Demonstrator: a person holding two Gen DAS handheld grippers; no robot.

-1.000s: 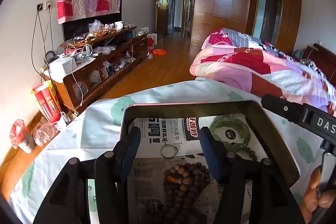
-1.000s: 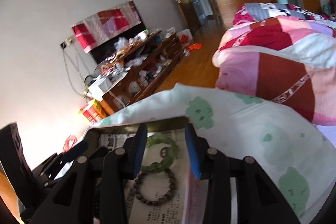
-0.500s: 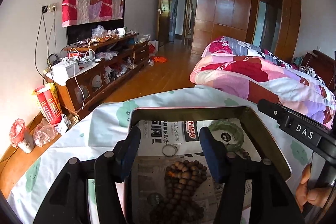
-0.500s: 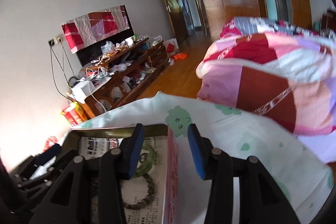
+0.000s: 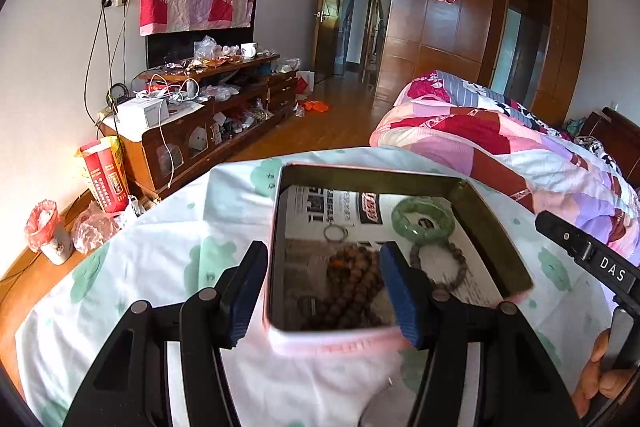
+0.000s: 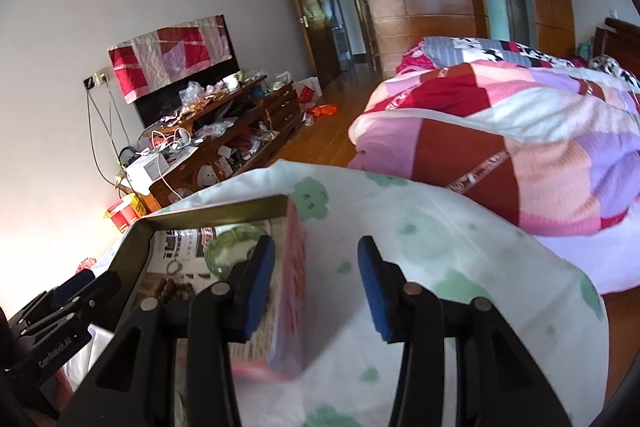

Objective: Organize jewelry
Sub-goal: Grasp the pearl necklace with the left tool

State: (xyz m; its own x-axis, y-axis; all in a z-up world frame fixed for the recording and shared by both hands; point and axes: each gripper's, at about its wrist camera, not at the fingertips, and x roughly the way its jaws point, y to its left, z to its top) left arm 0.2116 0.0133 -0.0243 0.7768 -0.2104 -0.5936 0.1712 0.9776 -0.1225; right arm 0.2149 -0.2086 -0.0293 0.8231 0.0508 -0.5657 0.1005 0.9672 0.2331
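Note:
An open pink tin box (image 5: 372,175) lined with newspaper lies on the cloth-covered table. Inside are a green bangle (image 5: 401,221), a thin metal ring (image 5: 325,233), a heap of brown beads (image 5: 356,267) and a grey bead bracelet (image 5: 462,265). My left gripper (image 5: 323,251) is open over the box's near left corner, one finger outside the left wall and one above the beads. My right gripper (image 6: 316,245) is open too, straddling the box's pink right wall (image 6: 294,267) without touching it. The bangle (image 6: 232,237) shows behind its left finger. Neither gripper holds anything.
A white cloth with green shapes (image 5: 140,267) covers the table. A bed with a patchwork quilt (image 5: 500,147) stands to the right. A cluttered wooden cabinet (image 5: 200,115) runs along the left wall. A hand (image 5: 600,379) holds the right gripper's handle.
Both grippers have drawn back from the box. The right one slid right from above the bangle to the box's right wall, and its jaws widened a little. The jewelry has not moved.

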